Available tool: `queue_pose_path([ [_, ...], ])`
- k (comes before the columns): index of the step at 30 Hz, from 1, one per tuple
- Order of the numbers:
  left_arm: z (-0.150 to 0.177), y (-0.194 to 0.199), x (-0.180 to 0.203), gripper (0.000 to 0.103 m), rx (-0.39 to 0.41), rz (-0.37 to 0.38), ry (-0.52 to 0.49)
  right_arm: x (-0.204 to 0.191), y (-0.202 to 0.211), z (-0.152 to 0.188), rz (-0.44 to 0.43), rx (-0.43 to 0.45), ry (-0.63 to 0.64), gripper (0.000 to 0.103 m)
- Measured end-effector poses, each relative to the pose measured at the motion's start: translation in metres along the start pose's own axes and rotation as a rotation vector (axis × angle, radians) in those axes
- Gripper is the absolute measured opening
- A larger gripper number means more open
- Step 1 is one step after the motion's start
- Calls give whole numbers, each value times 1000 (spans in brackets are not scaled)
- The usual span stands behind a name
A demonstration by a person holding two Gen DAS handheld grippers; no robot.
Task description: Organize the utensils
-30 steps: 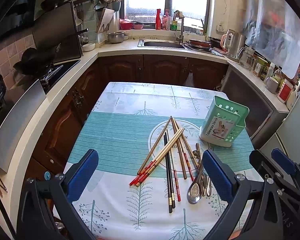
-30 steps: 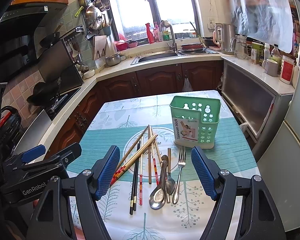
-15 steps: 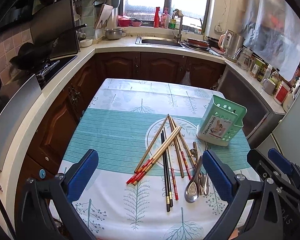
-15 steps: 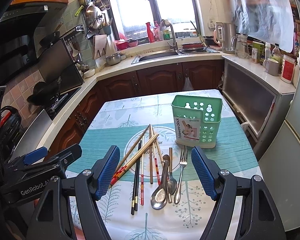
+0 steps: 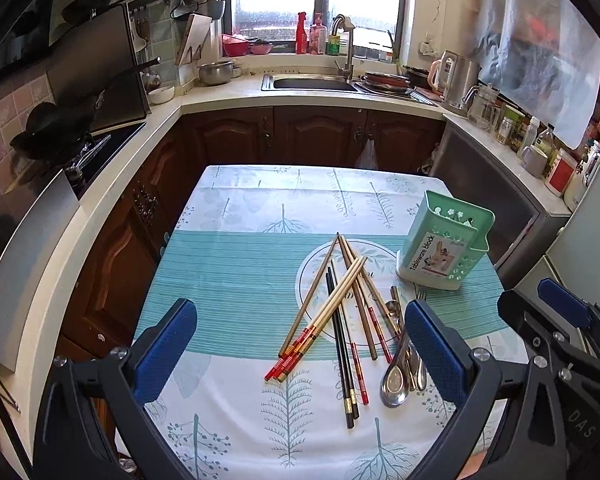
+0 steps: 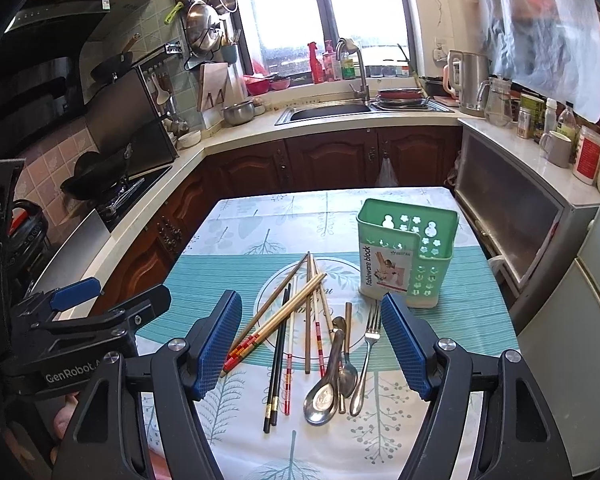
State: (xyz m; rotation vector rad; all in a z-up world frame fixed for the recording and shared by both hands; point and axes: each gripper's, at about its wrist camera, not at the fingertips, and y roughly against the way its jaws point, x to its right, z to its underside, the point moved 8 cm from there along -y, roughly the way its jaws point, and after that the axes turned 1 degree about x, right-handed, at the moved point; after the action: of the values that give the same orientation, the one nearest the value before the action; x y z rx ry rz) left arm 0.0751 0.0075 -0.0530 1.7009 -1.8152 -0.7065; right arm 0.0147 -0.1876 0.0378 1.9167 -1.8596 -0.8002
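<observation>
Chopsticks (image 6: 296,312) lie in a messy, crossing pile on the surface (image 6: 236,236), which has a cloth with leaf prints. Two are black, some are plain wood, and some have red ends. Just beside them on the right lie a big spoon (image 6: 324,388), a smaller spoon (image 6: 347,372) and a fork (image 6: 366,356), close together and partly on top of each other. Around the surface is a kitchen, with a sink (image 6: 328,112) under the window, a kettle (image 6: 470,80) and a dark pan (image 6: 92,172) on the stove.

The right claw (image 6: 312,348) hangs over the pile with its blue pads far apart. Its jaws have just been closing a little. The chopsticks and spoons show between the pads, but the pads press on nothing. The left claw (image 5: 300,354) is also wide apart and holds nothing. It hangs over the near side of the surface, and the chopsticks show between its pads too. Nothing stands between the claws and the pile.

A green holder (image 6: 408,252) stands upright behind the fork, near the far right side of the cloth. It has two parts, a tall one and a lower one. No utensil sticks out of it.
</observation>
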Motion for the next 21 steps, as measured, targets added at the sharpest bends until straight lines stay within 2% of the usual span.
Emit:
queue_pose_path([
  [3,-13,-3,-4,102,3,-4,-31,5,-5,-14,-9,-13,12,65],
  [7,-32,-10,-4,102,3,19,-109,7,-19,-33,-49,-75,13,59],
  [12,-53,-22,-8,102,10,20,-175,9,-34,-53,-67,-115,24,56],
  [16,-64,-41,-10,101,-20,61,-195,7,-53,-63,-93,-165,15,52],
  [21,-62,-74,-10,92,-87,106,-239,0,-88,-61,-121,-241,-13,44],
])
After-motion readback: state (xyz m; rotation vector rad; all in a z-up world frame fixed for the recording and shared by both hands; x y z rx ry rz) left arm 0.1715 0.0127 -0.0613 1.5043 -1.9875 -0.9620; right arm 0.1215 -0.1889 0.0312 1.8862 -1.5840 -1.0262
